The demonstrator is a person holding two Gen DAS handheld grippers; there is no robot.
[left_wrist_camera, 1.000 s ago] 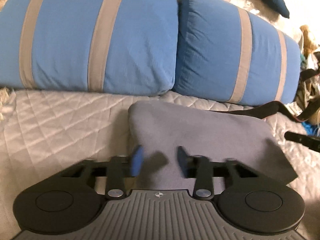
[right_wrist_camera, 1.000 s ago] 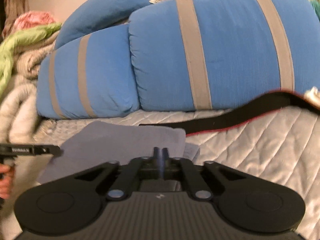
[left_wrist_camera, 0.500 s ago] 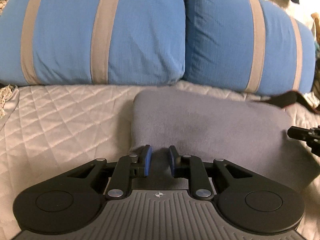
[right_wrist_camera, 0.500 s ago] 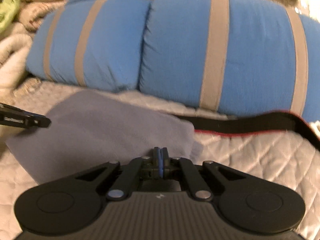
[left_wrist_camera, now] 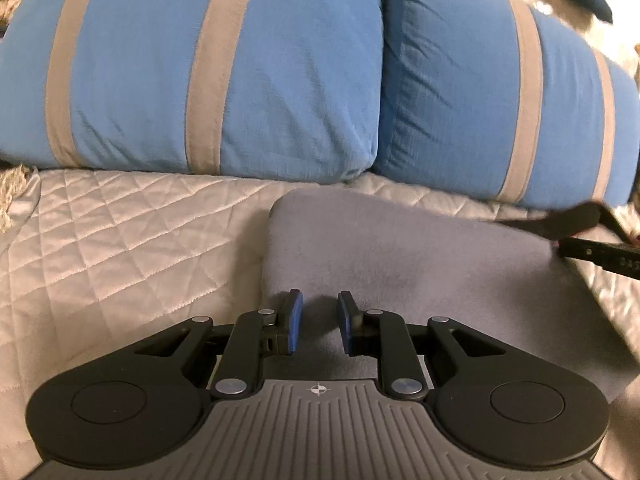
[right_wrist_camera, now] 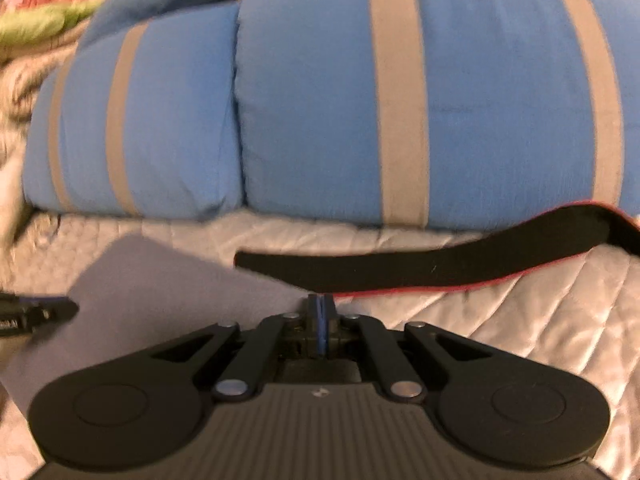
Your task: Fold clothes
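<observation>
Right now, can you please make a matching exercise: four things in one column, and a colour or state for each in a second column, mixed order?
Things:
1. pillows
2. folded cloth
3. strap
4. right gripper

Colours or states:
A. black with a red edge
B. shut
C. blue with beige stripes
D. grey, lying flat on the quilt

Pairs: 1-C, 2-D, 3-A, 4-B

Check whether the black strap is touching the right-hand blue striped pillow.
Cannot tell. In the right wrist view the black strap curves along the quilt just below the blue striped pillow, but blur hides whether its raised far end meets the fabric.
</observation>
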